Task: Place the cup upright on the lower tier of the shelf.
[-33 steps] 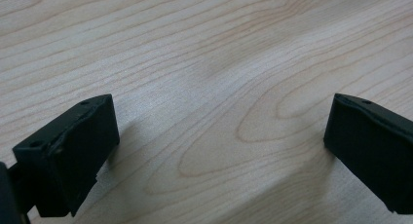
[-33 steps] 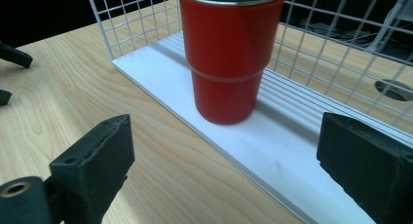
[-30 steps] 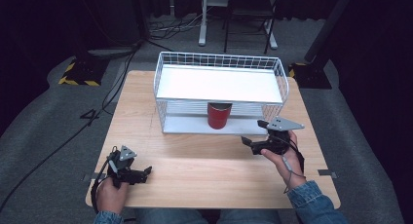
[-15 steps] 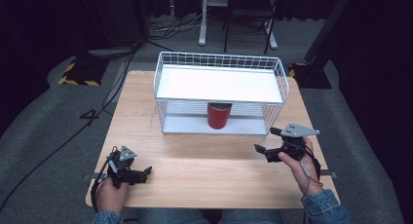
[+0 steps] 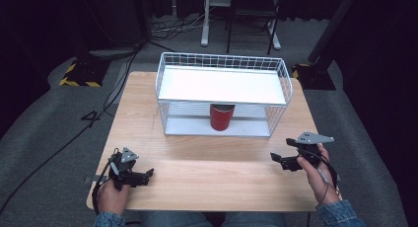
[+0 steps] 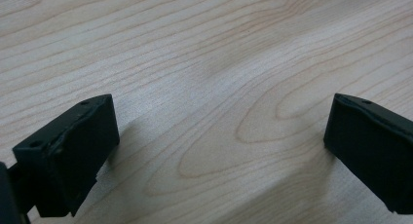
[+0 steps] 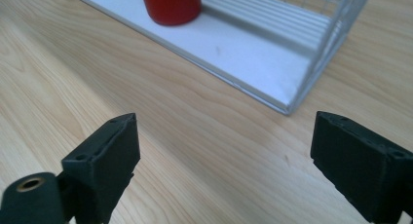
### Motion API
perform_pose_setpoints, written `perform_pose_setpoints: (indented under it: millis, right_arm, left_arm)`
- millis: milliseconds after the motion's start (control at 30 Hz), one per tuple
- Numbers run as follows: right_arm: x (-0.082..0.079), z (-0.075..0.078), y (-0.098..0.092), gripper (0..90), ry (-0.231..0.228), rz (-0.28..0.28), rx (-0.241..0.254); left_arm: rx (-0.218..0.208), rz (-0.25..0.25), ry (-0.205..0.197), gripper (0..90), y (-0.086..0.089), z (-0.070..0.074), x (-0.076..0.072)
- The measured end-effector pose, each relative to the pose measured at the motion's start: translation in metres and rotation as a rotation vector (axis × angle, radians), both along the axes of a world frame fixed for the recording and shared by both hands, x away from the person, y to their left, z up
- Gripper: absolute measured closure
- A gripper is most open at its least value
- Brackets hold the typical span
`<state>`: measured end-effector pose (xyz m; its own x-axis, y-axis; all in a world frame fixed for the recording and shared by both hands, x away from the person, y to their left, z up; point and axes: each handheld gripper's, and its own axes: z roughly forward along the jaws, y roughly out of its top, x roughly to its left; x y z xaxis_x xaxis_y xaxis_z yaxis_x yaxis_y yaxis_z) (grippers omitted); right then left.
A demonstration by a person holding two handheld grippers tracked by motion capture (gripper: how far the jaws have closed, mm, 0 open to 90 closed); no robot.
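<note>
A red cup point(image 5: 222, 117) point(image 7: 171, 5) stands upright on the lower shelf of a white wire rack point(image 5: 223, 86) at the middle of the wooden table point(image 5: 207, 163). My right gripper point(image 5: 280, 159) point(image 7: 224, 156) is open and empty near the table's front right, pointing left, a short way in front of the rack's white base point(image 7: 253, 63). My left gripper point(image 5: 147, 174) point(image 6: 219, 141) rests open at the front left, its jaws wide apart just over bare wood.
The rack's white top shelf point(image 5: 222, 84) spans above the cup. Black cables point(image 5: 64, 143) trail off the table's left side onto the grey floor. A chair base point(image 5: 236, 19) and yellow-black striped feet point(image 5: 79, 74) stand beyond the table.
My right gripper has drawn back from in front of the rack toward the table's front right edge and dropped lower. The left gripper and the cup have stayed put.
</note>
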<state>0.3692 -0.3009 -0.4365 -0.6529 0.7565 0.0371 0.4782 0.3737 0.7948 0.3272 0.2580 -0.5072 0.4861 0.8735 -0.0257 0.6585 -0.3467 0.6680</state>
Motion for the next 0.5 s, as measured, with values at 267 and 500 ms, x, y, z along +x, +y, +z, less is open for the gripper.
perform_pose_setpoints:
  millis: [267,500]
  right_arm:
    - [-0.004,-0.013,-0.019,12.5,0.039,-0.031,-0.028]
    - [-0.006,-0.024,-0.027,12.7,0.063,-0.053,-0.045]
  left_arm:
    - [0.0,0.0,0.0,0.0,0.0,0.0,0.0]
    - [0.0,0.0,0.0,0.0,0.0,0.0,0.0]
